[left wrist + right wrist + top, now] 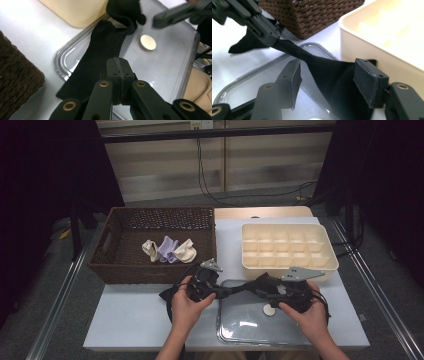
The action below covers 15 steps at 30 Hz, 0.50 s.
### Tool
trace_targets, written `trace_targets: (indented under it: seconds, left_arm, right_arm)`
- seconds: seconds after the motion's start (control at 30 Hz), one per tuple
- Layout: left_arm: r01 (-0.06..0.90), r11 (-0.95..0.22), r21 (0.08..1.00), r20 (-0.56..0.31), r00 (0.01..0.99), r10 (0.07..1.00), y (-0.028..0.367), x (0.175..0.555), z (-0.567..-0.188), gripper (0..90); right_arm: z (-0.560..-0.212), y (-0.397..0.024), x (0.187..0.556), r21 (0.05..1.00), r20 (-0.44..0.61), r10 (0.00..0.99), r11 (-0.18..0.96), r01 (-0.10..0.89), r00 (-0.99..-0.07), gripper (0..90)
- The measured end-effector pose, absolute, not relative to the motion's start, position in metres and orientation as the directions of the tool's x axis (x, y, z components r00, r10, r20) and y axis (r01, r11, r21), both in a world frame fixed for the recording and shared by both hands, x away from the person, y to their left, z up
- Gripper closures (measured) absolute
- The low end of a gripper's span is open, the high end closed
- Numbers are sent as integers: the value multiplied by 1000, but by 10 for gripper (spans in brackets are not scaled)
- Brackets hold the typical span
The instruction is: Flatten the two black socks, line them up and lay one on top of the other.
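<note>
the wicker basket (118,266) sits at ten o'clock from my hands, with rolled socks (170,250) inside. the cream compartment box (289,265) sits at one o'clock, just behind the clear tray (225,332). a pale round disc (269,310) lies on that tray. the black sock (240,287) stretches across the tray's far edge, its long axis running nine to three. my left gripper (212,289) is clamped tight on its left end. my right gripper (260,287) stands partly wide, the sock between its pads (369,82) but not pinched.
</note>
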<state>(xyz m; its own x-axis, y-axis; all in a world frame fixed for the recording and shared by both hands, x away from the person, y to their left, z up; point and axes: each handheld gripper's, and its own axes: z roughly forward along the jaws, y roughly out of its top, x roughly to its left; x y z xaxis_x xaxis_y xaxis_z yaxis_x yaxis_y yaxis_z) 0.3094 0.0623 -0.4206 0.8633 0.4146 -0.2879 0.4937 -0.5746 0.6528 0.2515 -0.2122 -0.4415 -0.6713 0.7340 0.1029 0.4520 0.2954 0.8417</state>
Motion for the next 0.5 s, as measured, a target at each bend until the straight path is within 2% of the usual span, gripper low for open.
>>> trace_targets:
  seconds: [0.17,0.23,0.3,0.37,0.4,0.5]
  left_arm:
    - [487,-569,663,-285,867,410,64,308,-415,897]
    - [489,-561,668,-290,865,410,66,308,-415,897]
    - [492,-557,669,-291,863,413,68,308,-414,897]
    - [490,-554,673,-285,863,417,69,308,-412,898]
    - [490,-550,676,-283,862,420,69,308,-412,897]
    - [490,-551,675,-281,862,423,71,309,-413,896]
  right_arm:
    - [-444,-196,256,852,81,702,320,415,-707,512]
    - [-444,-192,258,851,84,691,325,412,-718,605]
    - [-446,-188,260,843,86,681,339,417,-727,767]
    - [-447,-187,262,836,103,669,343,429,-736,842]
    - [-448,-187,263,833,113,665,342,435,-738,871]
    - [-447,-188,262,827,146,658,329,456,-739,878]
